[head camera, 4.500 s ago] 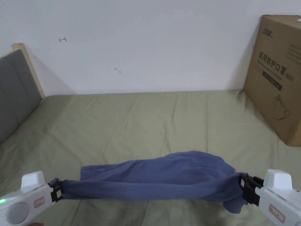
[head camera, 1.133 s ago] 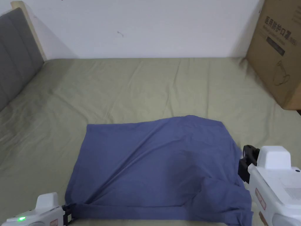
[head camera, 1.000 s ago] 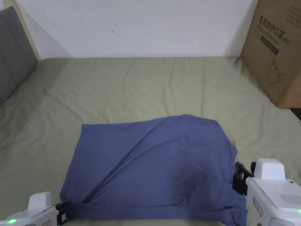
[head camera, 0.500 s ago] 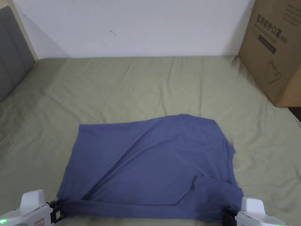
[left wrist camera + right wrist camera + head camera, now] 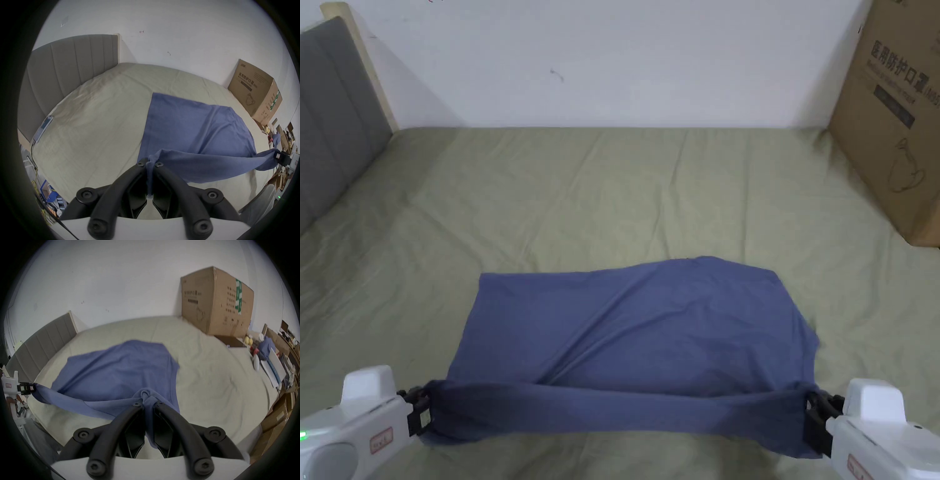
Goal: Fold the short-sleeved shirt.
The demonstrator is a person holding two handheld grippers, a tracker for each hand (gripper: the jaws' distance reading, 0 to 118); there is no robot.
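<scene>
Both tongs are clamped on the blue short-sleeved shirt (image 5: 637, 337) at its near edge. At the lower left of the head view, the left gripper (image 5: 419, 409) pinches the shirt's near left corner; in the left gripper view its two black jaws are pressed together with a bunch of blue cloth squeezed between them (image 5: 150, 165). At the lower right, the right gripper (image 5: 815, 419) pinches the near right corner, and the right gripper view shows its jaws likewise closed on a gathered knot of fabric (image 5: 146, 400).

Between the two grippers the near edge of the shirt is lifted off the bed and pulled into a taut band running left to right, with a small flap hanging below the right gripper. Beyond that band, the far part of the shirt lies spread on the olive-green bed sheet (image 5: 612, 187), creased with diagonal folds. Its far edge sits near the middle of the bed.

A grey padded headboard (image 5: 331, 137) stands at the left end of the bed, against a white wall (image 5: 612, 56). A large brown cardboard box (image 5: 894, 119) rests on the bed's far right corner, well apart from the shirt. In the right gripper view, assorted clutter (image 5: 266, 350) lies past the right edge of the bed.
</scene>
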